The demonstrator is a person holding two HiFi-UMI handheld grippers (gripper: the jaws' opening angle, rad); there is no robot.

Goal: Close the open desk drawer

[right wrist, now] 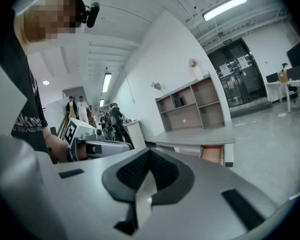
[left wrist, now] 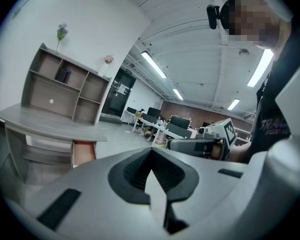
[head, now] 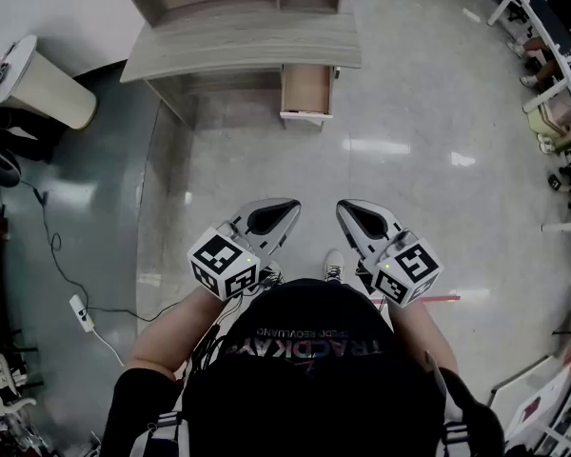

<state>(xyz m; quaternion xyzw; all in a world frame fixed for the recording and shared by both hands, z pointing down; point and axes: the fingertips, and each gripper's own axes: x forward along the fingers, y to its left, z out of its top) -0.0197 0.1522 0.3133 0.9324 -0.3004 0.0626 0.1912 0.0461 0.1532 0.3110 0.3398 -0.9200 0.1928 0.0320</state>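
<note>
The grey wooden desk (head: 238, 50) stands at the far end of the floor, a good way ahead of me. Its drawer (head: 307, 93) is pulled out under the desk's right end, with a wood-coloured inside and a white front. In the left gripper view the drawer (left wrist: 84, 152) shows below the desktop, and in the right gripper view the drawer (right wrist: 212, 154) shows beside a white panel. My left gripper (head: 292, 205) and right gripper (head: 344, 207) are held side by side near my body, both shut and empty, well short of the desk. Close-up, the left gripper (left wrist: 151, 152) and right gripper (right wrist: 150, 153) show closed pads.
A shelf hutch (left wrist: 60, 91) sits on the desktop. A white bin (head: 40, 86) stands at the left, with a cable and power strip (head: 81, 312) on the floor. Office desks and chairs (head: 561, 93) line the right side. People (right wrist: 77, 109) stand in the background behind me.
</note>
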